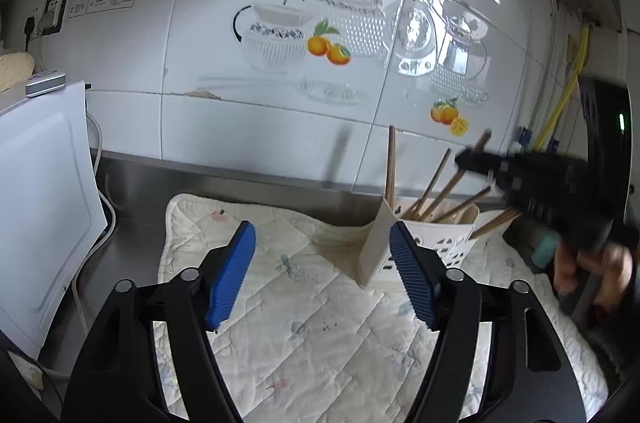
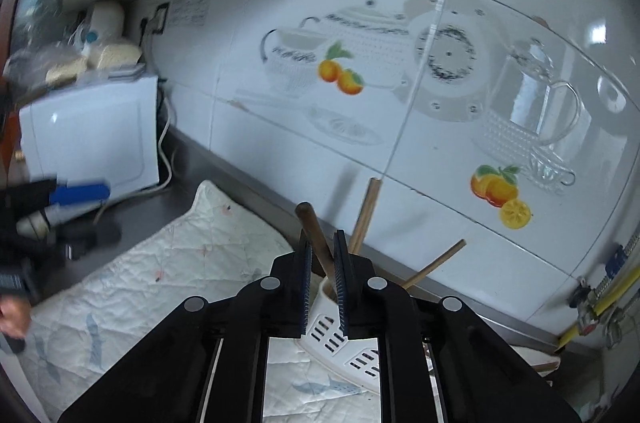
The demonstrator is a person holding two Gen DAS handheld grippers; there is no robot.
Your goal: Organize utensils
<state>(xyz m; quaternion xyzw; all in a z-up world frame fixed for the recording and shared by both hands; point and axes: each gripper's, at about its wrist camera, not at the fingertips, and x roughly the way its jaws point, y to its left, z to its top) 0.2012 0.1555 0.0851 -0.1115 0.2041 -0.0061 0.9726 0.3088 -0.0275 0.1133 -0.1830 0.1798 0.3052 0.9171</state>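
A white slotted utensil holder [image 1: 440, 243] stands on a quilted mat [image 1: 304, 319] and holds several wooden chopsticks [image 1: 432, 191]. My left gripper [image 1: 324, 271] is open and empty, hovering over the mat just left of the holder. My right gripper [image 2: 322, 263] is shut on a dark-tipped wooden chopstick [image 2: 314, 235], held upright above the holder [image 2: 340, 339]. It shows as a blurred black shape in the left wrist view [image 1: 540, 183]. More chopsticks [image 2: 366, 215] lean in the holder behind it.
A white microwave [image 1: 40, 191] with a cable stands at the left on the steel counter [image 1: 132, 179]. A tiled wall with teapot decals [image 1: 320, 35] is close behind. Yellow gas piping [image 2: 608, 299] runs at the right.
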